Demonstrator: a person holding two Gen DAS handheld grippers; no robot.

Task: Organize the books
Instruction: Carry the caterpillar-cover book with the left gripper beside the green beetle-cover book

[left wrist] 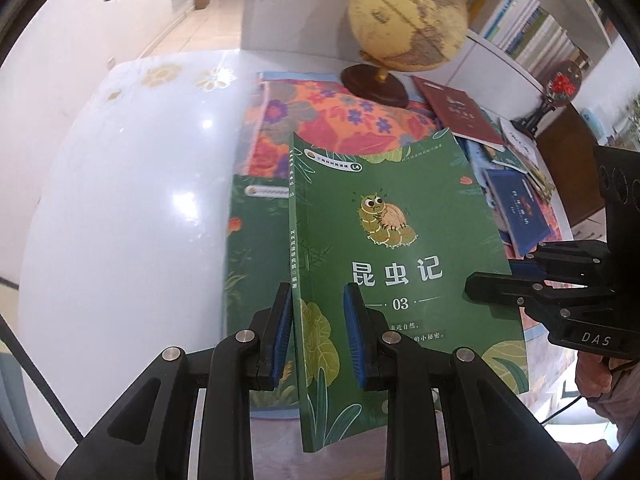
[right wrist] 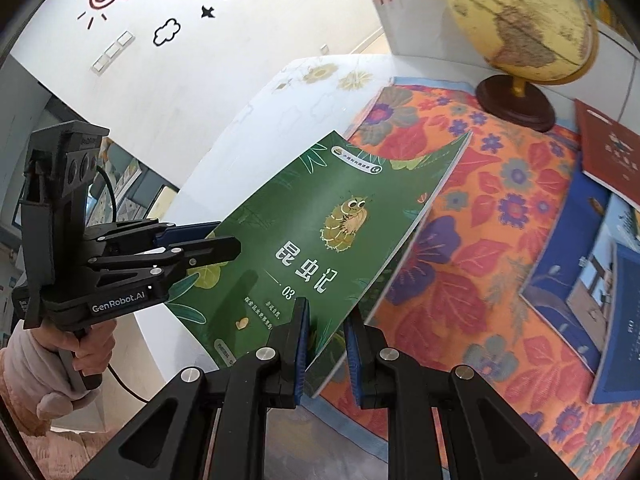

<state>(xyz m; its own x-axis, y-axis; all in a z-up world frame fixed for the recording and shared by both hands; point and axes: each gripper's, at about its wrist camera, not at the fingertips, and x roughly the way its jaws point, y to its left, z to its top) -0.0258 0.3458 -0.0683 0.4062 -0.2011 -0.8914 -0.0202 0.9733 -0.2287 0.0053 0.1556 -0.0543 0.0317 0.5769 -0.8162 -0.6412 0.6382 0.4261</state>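
Left wrist view: the left gripper (left wrist: 318, 320) is clamped on the spine edge of a green insect book (left wrist: 400, 248), while the right gripper (left wrist: 492, 286) pinches its right edge; the book is held tilted in the air above a second green book (left wrist: 256, 248) that lies on the floral cloth (left wrist: 320, 120). Right wrist view: the right gripper (right wrist: 326, 332) grips the book's near corner. Judged progress: early to middle; one matching volume is laid down, this one is about to join it. A red book (left wrist: 460, 112) and blue books (left wrist: 520, 208) lie scattered at the right, unsorted. The globe (left wrist: 408, 20) stands at the far side, clear of the stack. The white table (left wrist: 120, 200) is bare at the left.
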